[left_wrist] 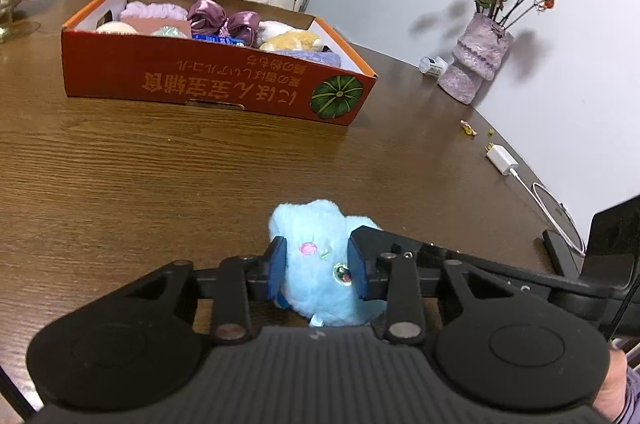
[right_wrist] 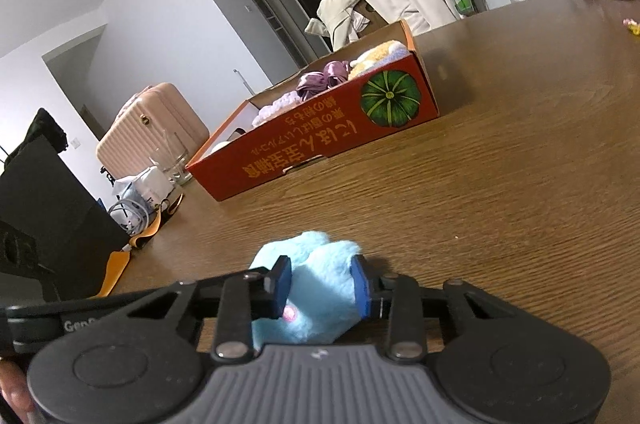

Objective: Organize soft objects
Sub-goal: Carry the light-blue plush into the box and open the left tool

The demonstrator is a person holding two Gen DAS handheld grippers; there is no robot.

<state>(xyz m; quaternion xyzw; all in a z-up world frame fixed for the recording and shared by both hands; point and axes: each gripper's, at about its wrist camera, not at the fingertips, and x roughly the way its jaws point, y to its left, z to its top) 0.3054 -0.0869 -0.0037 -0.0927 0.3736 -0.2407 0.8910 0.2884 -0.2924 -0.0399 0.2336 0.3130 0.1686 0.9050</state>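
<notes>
A light blue plush toy [left_wrist: 320,264] lies on the brown wooden table [left_wrist: 140,163], and both grippers hold it. My left gripper [left_wrist: 318,264] is shut on it, blue pads pressed on either side of its face. My right gripper [right_wrist: 322,284] is shut on the same plush [right_wrist: 320,288] from another side. An orange cardboard box [left_wrist: 216,79] with a pumpkin picture stands further back on the table. It holds several soft things: purple satin scrunchies [left_wrist: 224,17], a lilac cloth, a yellow plush. The box also shows in the right wrist view [right_wrist: 320,143].
A lilac vase of dried roses [left_wrist: 476,59] stands at the table's far right by the wall. A white charger and cable [left_wrist: 504,159] lie near the right edge. A glass [right_wrist: 172,159], cables, a black box [right_wrist: 48,212] and a pink suitcase [right_wrist: 152,127] are to the left.
</notes>
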